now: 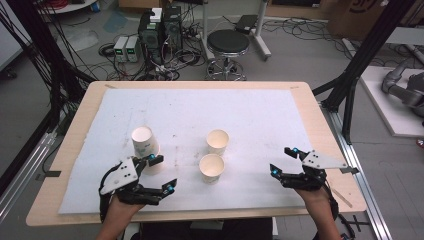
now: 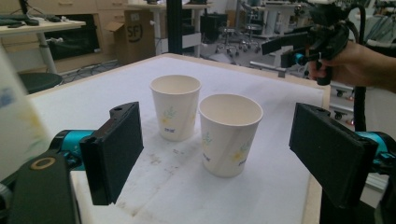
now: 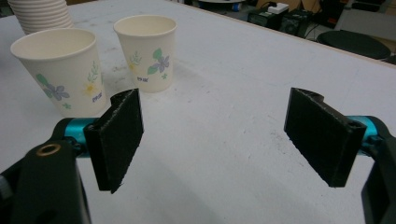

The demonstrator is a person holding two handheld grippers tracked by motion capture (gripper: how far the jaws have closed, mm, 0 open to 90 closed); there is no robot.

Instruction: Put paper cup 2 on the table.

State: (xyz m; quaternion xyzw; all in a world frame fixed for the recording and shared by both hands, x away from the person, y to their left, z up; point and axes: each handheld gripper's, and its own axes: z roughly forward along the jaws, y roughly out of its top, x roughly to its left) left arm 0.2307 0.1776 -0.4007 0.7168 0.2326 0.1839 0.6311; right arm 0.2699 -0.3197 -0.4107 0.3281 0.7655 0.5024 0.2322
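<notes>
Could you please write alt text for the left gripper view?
Two empty paper cups, the nearer cup and the farther cup, stand upright on a white mat between the open left gripper jaws. A hand holds the right gripper beyond them.

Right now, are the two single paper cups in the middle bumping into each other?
Apart. The left gripper view shows a strip of white mat between the far cup and the near cup; the high view shows that gap too.
</notes>
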